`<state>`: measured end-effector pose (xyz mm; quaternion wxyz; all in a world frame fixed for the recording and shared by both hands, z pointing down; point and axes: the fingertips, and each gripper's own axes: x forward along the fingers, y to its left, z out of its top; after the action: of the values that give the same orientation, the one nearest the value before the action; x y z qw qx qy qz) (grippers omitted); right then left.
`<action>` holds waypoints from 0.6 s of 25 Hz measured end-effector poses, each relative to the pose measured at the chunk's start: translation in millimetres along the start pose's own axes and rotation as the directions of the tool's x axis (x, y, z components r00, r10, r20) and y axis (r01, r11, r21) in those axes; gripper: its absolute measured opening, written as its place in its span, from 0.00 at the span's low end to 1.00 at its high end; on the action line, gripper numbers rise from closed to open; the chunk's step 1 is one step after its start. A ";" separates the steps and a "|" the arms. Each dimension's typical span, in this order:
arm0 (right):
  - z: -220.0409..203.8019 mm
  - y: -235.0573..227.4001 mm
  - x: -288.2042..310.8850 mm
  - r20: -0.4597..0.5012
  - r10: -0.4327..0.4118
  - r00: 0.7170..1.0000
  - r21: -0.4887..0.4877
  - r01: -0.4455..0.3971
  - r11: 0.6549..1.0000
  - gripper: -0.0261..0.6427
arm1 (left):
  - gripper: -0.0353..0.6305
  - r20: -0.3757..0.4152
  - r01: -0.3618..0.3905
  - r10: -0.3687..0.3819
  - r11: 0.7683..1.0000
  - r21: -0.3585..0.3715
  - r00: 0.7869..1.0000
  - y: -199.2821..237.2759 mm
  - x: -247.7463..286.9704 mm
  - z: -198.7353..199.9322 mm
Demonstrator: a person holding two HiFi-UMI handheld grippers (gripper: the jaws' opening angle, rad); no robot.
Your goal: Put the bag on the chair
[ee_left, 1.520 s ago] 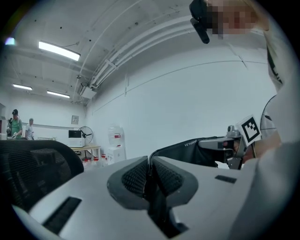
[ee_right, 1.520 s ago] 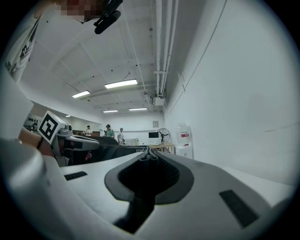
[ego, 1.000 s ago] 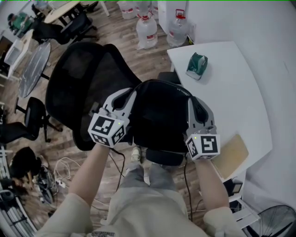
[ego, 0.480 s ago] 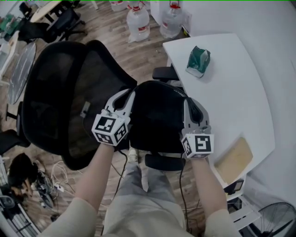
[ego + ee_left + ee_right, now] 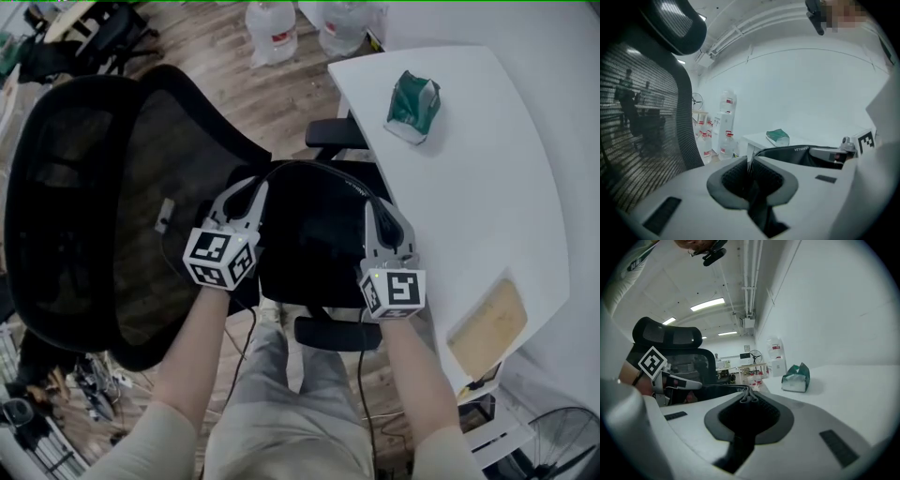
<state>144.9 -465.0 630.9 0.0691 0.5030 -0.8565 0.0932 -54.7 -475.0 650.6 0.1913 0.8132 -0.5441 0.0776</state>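
Observation:
A black bag [image 5: 314, 230] hangs between my two grippers over the seat of a black mesh office chair [image 5: 112, 187]. My left gripper [image 5: 246, 187] is shut on the bag's left edge, and dark fabric is pinched between its pads [image 5: 750, 171]. My right gripper [image 5: 380, 211] is shut on the bag's right edge, with a fold of the bag gripped at its tips [image 5: 749, 397]. The bag's open rim [image 5: 797, 152] stretches across to the other gripper. The seat is hidden under the bag, so I cannot tell whether the bag touches it.
A white table [image 5: 469, 187] stands close on the right with a green tissue pack [image 5: 412, 105] and a tan board [image 5: 487, 328] on it. Chair armrests [image 5: 333, 136] flank the bag. Water bottles [image 5: 272, 28] stand on the wooden floor behind.
Both grippers have come down together with the bag toward the chair seat. Their grip on the bag is unchanged.

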 end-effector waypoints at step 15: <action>-133.7 -37.5 -1.0 -0.183 -0.142 0.973 -0.005 0.144 0.990 0.11 | 0.13 -0.211 0.039 -0.032 0.999 0.031 0.977 -8.3 54.3 -129.1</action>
<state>181.4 -451.4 764.2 0.1518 0.5529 -0.8077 0.1375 -15.0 -467.7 785.0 0.2348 0.8133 -0.5047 0.1692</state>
